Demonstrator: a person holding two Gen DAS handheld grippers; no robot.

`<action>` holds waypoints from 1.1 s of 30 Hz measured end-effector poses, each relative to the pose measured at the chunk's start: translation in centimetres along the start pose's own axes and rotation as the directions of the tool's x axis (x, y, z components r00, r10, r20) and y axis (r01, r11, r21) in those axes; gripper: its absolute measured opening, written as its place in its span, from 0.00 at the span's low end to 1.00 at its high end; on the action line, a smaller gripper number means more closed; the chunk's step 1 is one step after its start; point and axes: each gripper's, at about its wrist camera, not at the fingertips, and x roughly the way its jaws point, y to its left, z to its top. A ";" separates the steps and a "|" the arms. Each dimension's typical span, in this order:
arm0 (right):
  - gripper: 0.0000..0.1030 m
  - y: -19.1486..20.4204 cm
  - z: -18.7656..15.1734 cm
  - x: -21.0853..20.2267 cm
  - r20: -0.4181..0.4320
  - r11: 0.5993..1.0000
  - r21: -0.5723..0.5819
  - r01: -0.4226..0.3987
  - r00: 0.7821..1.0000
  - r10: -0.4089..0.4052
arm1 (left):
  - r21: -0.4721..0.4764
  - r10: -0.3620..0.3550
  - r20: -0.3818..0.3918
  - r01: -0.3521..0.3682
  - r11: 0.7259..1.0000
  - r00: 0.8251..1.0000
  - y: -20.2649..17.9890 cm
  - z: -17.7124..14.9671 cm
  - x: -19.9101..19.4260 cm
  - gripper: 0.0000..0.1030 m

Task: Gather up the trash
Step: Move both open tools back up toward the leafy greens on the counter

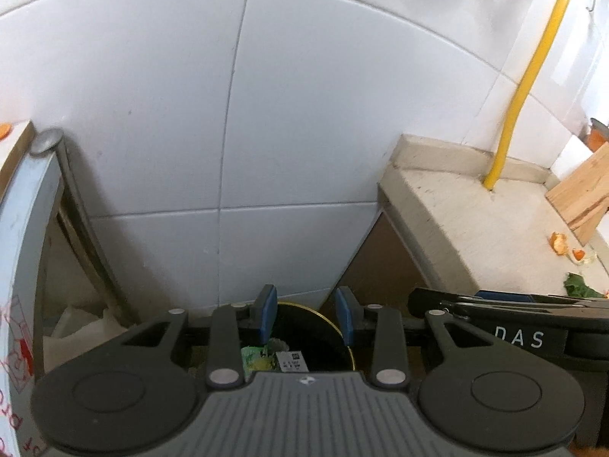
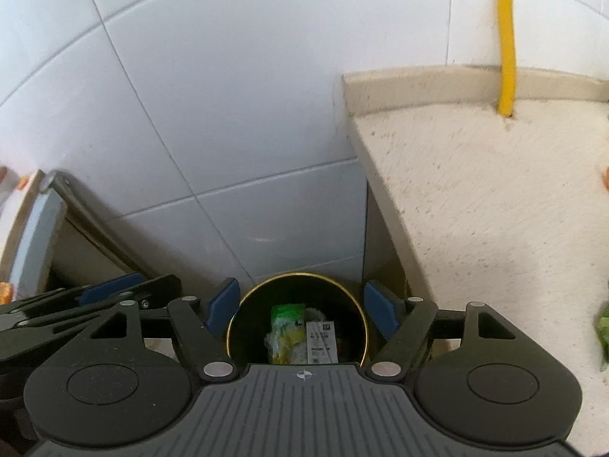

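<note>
**Over the bin, both grippers empty: go back for the peel**

Below the left gripper (image 1: 306, 314), seen from the left wrist cam, the bin (image 1: 344, 337) sits on the floor w/ its gold rim showing between and just past the fingers (image 1: 266, 310), which are spread apart w/ nothing between them. Green wrapper (image 1: 257, 356) and a white label (image 1: 292, 361) lie inside, under the left finger. Off to the right of the fingers, on the counter (image 1: 475, 221), orange peel (image 1: 558, 243) and a green leaf scrap (image 1: 578, 288) are not yet collected. Right gripper's body pokes in at the right edge.

Right wrist cam: right gripper (image 2: 300, 306) hangs directly over the bin (image 2: 297, 278), fingers (image 2: 377, 310) spread wide either side of the rim, holding nothing. Wrapper (image 2: 287, 327) and label (image 2: 321, 341) sit low in the bin, centred between the fingers. Leaf scrap (image 2: 603, 329) at far right on the counter (image 2: 475, 209).

Judgement: drop looks done; next is a fresh pick. To do it well:
- lift clear of the rim before swinging right, so fingers don't clip the bin.
- take peel by its curled edge, fingers straddling it, press close to the countertop.
- leaf is thin & limp; pinch low, close fully.
- keep the other gripper out of the path.
</note>
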 end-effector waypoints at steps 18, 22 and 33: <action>0.80 -0.9 -0.6 -5.1 0.097 0.999 0.040 0.023 0.995 -0.026 | 0.070 -0.082 0.045 0.079 0.994 0.996 -2.7 0.5 -2.9 0.34; 0.81 -2.2 -0.9 -6.7 0.125 0.997 0.071 0.044 0.991 -0.052 | 0.114 -0.120 0.054 0.113 0.987 0.991 -4.4 0.7 -3.5 0.34; 0.84 -7.4 -3.1 -10.9 0.180 0.975 0.191 0.112 0.973 -0.147 | 0.242 -0.243 0.039 0.227 0.943 0.969 -9.3 0.3 -4.5 0.40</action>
